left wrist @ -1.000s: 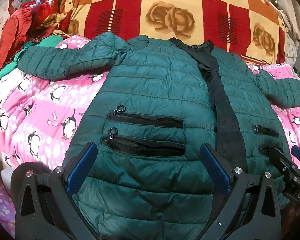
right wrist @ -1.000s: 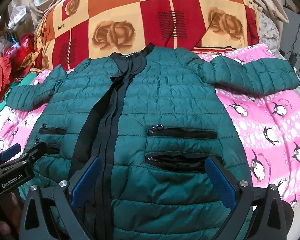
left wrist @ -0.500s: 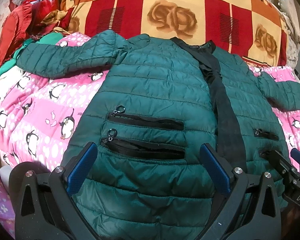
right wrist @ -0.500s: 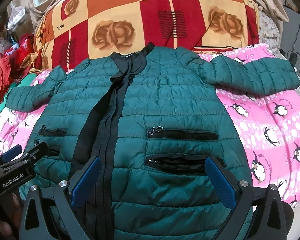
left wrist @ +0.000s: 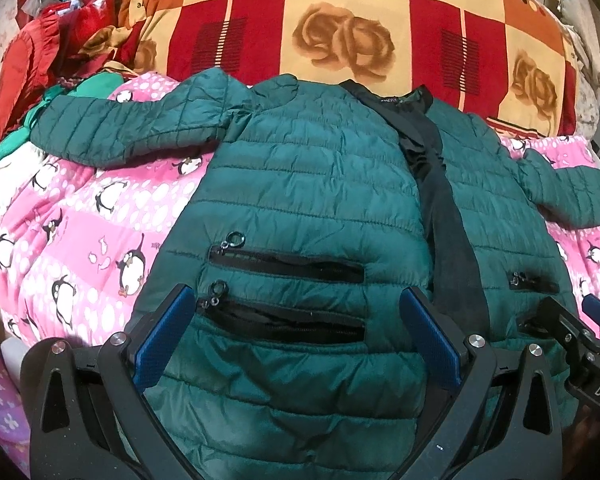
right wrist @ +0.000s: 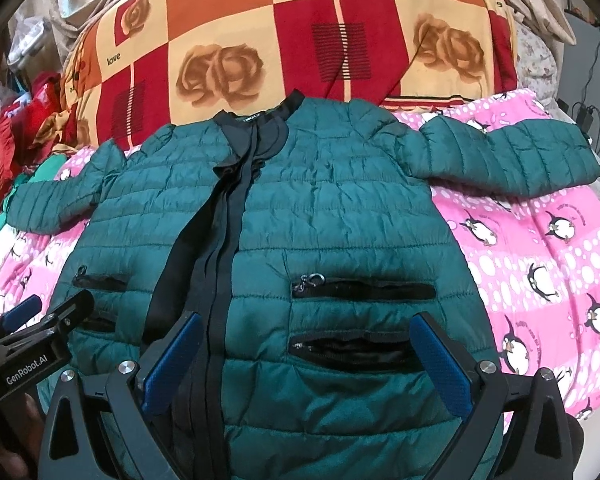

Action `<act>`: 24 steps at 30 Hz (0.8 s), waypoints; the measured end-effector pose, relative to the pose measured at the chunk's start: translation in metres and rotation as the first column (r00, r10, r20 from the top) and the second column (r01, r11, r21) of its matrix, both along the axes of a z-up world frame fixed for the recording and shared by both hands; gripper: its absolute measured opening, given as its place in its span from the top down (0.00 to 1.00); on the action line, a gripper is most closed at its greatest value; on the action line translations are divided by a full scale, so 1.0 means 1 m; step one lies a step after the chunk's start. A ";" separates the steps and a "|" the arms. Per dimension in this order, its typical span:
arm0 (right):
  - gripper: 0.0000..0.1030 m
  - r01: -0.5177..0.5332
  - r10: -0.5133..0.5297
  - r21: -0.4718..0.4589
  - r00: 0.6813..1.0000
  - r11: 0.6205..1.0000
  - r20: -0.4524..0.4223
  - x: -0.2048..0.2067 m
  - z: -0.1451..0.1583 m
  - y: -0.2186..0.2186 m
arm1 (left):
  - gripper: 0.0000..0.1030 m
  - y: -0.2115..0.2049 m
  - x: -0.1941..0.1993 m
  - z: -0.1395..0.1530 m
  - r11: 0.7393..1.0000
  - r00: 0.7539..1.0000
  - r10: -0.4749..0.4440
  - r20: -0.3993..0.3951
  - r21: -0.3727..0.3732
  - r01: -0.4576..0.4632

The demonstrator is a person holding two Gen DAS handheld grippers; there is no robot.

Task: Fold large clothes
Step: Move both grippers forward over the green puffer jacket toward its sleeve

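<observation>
A dark green quilted jacket [left wrist: 312, 184] [right wrist: 340, 216] lies face up on the bed, both sleeves spread out sideways and a black zip band down its middle. My left gripper [left wrist: 296, 332] hovers open over the lower left front, its blue pads either side of the two zipped pockets. Over the lower right front my right gripper [right wrist: 306, 354] also stands open, straddling the pockets there. Nothing is held between either pair of fingers. Each gripper shows at the edge of the other's view: the right gripper [left wrist: 576, 328] and the left gripper [right wrist: 40, 320].
The jacket rests on a pink penguin-print blanket [left wrist: 80, 216] [right wrist: 540, 248]. Behind it rises a big red and orange checked quilt [left wrist: 340, 24] [right wrist: 300, 40]. A heap of red and green clothes [left wrist: 32, 68] lies at the far left. Cables [right wrist: 584, 112] hang at the right.
Both grippers have drifted slightly; the jacket sits a little lower and nearer in the left view. Neither gripper has changed its opening, and the jacket has not moved.
</observation>
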State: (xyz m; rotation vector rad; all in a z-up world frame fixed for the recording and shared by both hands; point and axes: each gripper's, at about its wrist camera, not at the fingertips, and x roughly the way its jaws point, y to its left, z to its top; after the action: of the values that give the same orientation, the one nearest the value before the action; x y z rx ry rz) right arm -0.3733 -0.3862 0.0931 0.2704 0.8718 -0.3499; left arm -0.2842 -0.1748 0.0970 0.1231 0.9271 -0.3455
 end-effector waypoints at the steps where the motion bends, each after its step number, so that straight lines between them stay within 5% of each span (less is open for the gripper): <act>1: 0.00 -0.001 0.001 0.005 1.000 1.000 0.001 0.001 0.000 0.000 | 0.01 -0.001 0.001 0.001 1.000 1.000 0.001 0.001 0.000 -0.001; 12: 0.00 0.002 -0.002 0.046 1.000 0.999 -0.004 0.020 0.000 -0.007 | 0.01 -0.007 0.021 0.006 1.000 1.000 0.019 0.003 0.003 -0.019; 24: 0.00 -0.021 0.021 -0.016 1.000 1.000 -0.010 0.046 0.010 -0.012 | 0.01 -0.012 0.040 0.012 1.000 0.999 0.026 0.021 0.004 -0.026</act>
State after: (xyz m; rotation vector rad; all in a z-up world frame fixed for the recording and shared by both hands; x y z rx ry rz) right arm -0.3274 -0.3984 0.1029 0.2447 0.8804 -0.3393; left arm -0.2442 -0.1870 0.1089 0.1187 0.9079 -0.3176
